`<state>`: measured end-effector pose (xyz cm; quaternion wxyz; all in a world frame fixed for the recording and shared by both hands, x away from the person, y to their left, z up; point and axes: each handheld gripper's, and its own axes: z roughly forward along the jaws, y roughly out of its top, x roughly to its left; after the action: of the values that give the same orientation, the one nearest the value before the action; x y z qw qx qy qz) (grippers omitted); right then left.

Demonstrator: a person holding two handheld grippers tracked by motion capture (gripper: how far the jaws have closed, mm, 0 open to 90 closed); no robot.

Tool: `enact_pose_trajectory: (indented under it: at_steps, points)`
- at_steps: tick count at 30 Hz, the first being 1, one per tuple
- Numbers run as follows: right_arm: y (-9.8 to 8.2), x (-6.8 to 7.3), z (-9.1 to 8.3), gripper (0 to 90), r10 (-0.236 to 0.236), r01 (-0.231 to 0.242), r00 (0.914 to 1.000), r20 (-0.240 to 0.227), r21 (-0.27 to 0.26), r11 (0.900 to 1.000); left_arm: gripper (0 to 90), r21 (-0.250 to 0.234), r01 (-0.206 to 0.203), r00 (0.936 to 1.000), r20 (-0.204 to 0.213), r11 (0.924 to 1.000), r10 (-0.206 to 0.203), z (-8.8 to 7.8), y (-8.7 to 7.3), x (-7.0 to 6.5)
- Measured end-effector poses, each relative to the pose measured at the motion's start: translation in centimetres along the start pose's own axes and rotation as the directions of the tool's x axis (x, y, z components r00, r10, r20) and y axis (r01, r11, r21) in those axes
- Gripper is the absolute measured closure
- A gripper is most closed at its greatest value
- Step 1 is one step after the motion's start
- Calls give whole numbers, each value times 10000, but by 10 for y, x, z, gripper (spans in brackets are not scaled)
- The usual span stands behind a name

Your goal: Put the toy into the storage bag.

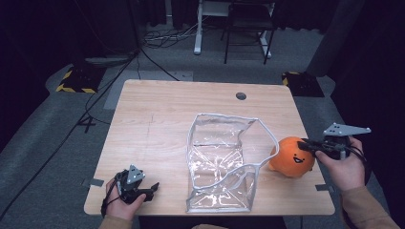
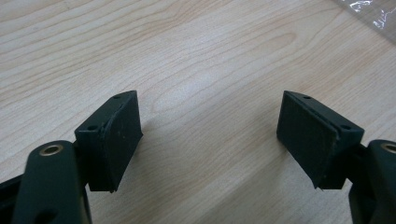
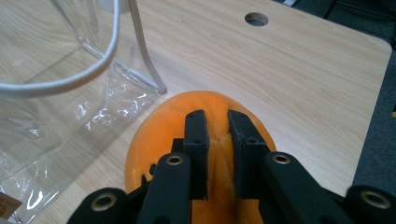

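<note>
In the right gripper view the right gripper (image 3: 217, 156) has its two black jaws pinched together on a fold of the orange plush toy (image 3: 163, 126), the soft fabric bunched up between the pads at the lower centre of the frame. In the high view the same gripper (image 1: 308, 144) sits at the right of the frame, jaws pointing toward the middle, with the toy (image 1: 292, 157) resting on the wooden table (image 1: 157, 109) just under and ahead of them.

The relation that matters is toy to bag. The clear plastic bag (image 1: 222, 162) stands open in the centre of the frame, its white-trimmed rim (image 1: 267, 131) just beside the toy, toward frame left. Its long axis runs from the lower edge of the frame toward the upper edge, and the mouth faces up. The right hand is plainly the nearer one; a likely move would be to lift the toy over the rim.

The left gripper (image 1: 149, 190) lies at the lower left of the high view, well apart from the bag. In the left gripper view its jaws (image 2: 210, 135) stand spread wide over bare wood, holding nothing.
</note>
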<state>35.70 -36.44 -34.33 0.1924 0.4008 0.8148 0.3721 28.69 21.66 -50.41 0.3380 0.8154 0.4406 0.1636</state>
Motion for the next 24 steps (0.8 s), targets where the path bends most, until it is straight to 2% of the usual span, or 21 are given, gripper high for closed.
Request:
enact_pose_trajectory:
  at_steps: [6, 20, 24]
  points:
    - [10, 1, -15, 788, -164, 167, 9998, 146, -170, 9997, 218, 1, -26, 10000, 15, 10000, 26, 1, 1, 1]
    - [37, 0, -43, 786, -460, 462, 9989, 47, -592, 9972, 212, 6, -63, 10000, 47, 10000, 63, 2, 2, 1]
    - [41, -1, -49, 786, -302, 300, 9995, -14, -856, 9959, 212, 14, -90, 9999, 47, 10000, 90, 2, 2, 2]
